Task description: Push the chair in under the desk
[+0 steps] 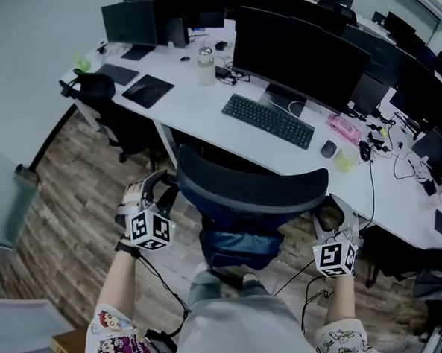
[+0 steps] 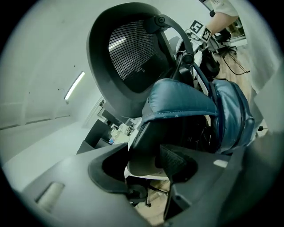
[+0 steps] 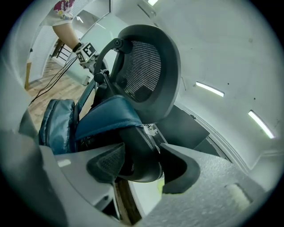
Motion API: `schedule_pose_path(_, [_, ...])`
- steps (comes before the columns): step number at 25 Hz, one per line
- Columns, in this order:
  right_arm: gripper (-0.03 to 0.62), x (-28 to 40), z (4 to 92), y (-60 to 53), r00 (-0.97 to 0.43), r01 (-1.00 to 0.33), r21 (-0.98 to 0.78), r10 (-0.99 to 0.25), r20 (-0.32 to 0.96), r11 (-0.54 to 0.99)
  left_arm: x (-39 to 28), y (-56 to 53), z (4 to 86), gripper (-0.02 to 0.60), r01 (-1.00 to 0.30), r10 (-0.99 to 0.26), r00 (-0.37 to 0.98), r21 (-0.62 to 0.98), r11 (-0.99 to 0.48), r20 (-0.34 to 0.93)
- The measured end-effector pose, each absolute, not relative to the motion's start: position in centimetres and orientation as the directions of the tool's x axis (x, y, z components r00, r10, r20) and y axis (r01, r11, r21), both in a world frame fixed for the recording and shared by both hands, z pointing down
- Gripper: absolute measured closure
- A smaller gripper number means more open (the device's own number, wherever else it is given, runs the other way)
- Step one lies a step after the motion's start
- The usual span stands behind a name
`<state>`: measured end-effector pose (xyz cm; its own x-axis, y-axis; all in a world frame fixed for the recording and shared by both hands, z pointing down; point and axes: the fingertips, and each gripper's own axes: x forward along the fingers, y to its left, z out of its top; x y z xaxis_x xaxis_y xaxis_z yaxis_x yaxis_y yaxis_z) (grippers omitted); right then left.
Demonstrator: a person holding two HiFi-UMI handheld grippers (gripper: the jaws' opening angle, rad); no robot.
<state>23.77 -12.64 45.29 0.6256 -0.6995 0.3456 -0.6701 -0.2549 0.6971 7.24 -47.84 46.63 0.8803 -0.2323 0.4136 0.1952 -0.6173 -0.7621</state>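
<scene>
The black office chair (image 1: 250, 185) with a mesh back stands close in front of the white desk (image 1: 203, 107), and a blue padded item (image 1: 239, 244) hangs behind its backrest. My left gripper (image 1: 160, 189) is at the chair's left side and my right gripper (image 1: 331, 214) at its right side. In the left gripper view the left gripper (image 2: 148, 166) is closed round the dark left armrest (image 2: 144, 142). In the right gripper view the right gripper (image 3: 142, 166) holds the right armrest (image 3: 140, 150) between its pads. The seat is hidden.
On the desk lie a keyboard (image 1: 268, 120), a mouse (image 1: 328, 149), a bottle (image 1: 206, 65) and a wide monitor (image 1: 288, 57). Another dark chair (image 1: 92, 89) stands at the desk's left end. Cables trail over the wood floor (image 1: 70, 200).
</scene>
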Motion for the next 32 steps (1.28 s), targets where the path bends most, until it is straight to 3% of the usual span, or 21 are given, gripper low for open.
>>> schedule_pose_path(12, [0.350,22.6,45.4,-15.4,0.741,-0.611,0.693,-0.584,0.331,-0.382,12.5,-53.0,46.4,0.350,0.294,-0.085,0.908,-0.770,-0.567,0.410])
schedule_pose_path(32, [0.347,25.6,45.3,-17.5,0.801,-0.563,0.694,-0.504,0.324,-0.449,18.4,-55.8,46.2,0.348,0.318,-0.019,0.919,-0.771,-0.552,0.393])
